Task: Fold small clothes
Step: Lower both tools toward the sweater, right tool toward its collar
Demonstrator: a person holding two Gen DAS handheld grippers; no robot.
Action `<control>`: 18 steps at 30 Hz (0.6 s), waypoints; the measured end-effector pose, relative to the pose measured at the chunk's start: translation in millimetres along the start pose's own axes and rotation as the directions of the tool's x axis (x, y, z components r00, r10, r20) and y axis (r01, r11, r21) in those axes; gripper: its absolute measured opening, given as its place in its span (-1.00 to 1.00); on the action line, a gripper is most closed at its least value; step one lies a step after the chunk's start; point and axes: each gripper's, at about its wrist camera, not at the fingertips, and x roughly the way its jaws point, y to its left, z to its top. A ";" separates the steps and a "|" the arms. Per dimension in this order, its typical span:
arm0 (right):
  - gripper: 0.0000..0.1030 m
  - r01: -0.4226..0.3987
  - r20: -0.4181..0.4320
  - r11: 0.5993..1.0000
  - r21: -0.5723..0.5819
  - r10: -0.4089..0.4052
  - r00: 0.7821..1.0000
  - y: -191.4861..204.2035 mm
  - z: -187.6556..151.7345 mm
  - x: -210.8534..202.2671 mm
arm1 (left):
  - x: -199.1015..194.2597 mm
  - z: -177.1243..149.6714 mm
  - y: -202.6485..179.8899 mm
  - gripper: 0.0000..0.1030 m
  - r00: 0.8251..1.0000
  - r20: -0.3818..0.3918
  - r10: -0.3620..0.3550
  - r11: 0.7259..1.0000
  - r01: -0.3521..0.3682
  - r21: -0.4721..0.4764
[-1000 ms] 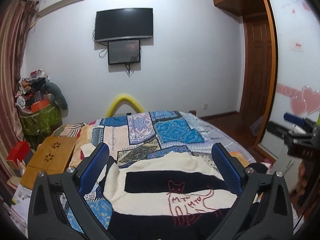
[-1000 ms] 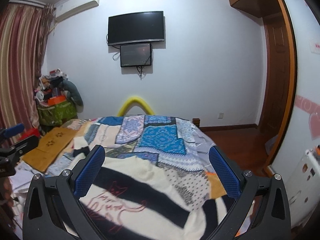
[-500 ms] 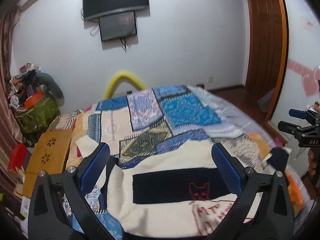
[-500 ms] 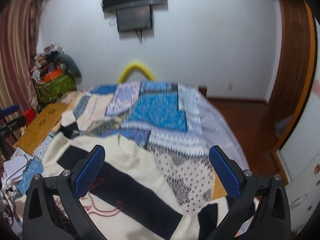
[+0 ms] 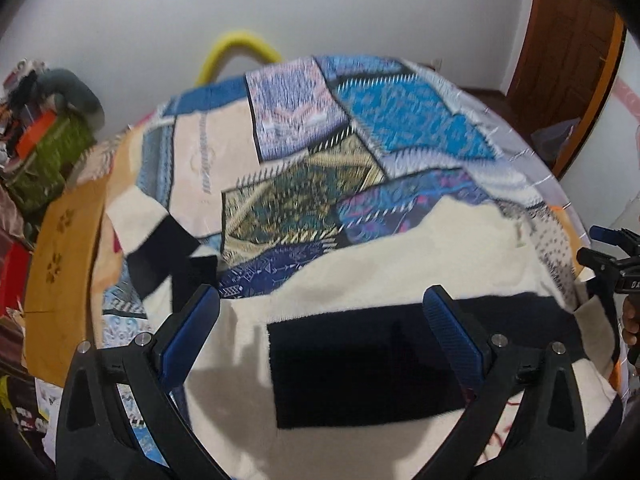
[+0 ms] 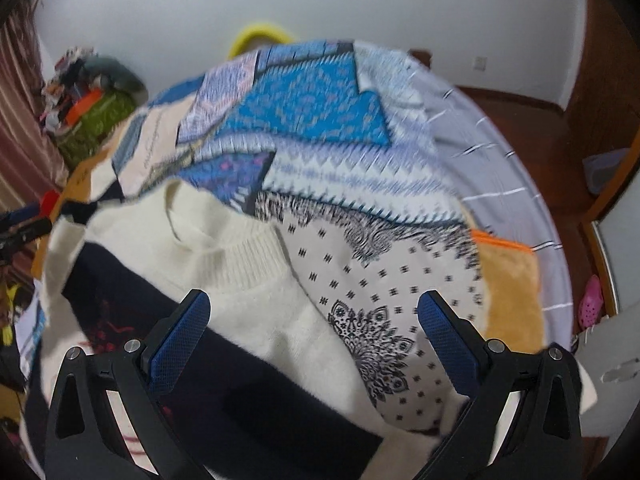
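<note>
A cream sweater (image 5: pixel 400 256) with dark navy stripes lies spread on the patchwork bedspread (image 5: pixel 304 128). My left gripper (image 5: pixel 320 320) hovers open just above the sweater's chest, over a navy stripe, with nothing between its fingers. In the right wrist view the sweater (image 6: pixel 224 256) shows its ribbed collar, and my right gripper (image 6: pixel 316 324) hangs open above its shoulder and the bedspread (image 6: pixel 312 112). One sleeve (image 5: pixel 148 224) lies out to the left. At the right edge of the left wrist view the right gripper (image 5: pixel 612 256) shows beside a hand.
A wooden lap table (image 5: pixel 66 248) lies at the bed's left side, with a cluttered green basket (image 5: pixel 44 156) beyond it. A yellow arch (image 5: pixel 236 48) stands behind the bed. A wooden door (image 5: pixel 568 32) and bare floor (image 6: pixel 516 120) are to the right, with pink shoes (image 6: pixel 592 304).
Both grippers have tilted down and moved closer to the sweater; the wall and television have slid out of the top of both views. Both stay open.
</note>
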 end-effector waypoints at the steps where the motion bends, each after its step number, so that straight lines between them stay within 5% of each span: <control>1: 1.00 -0.002 -0.016 1.000 -0.009 0.002 1.000 0.2 1.1 9.0 | 7.6 0.8 1.3 1.00 1.000 -0.013 0.001 1.000 -0.001 0.000; 12: 0.93 -0.167 -0.182 0.986 0.028 0.169 0.969 -0.5 4.1 75.2 | 59.9 -3.9 6.1 1.00 0.994 -0.111 0.005 1.000 -0.005 0.003; 18: 0.46 -0.243 -0.168 0.969 0.049 0.248 0.954 4.8 0.4 76.2 | 61.5 -5.3 13.4 1.00 0.994 -0.108 0.011 1.000 -0.013 -0.015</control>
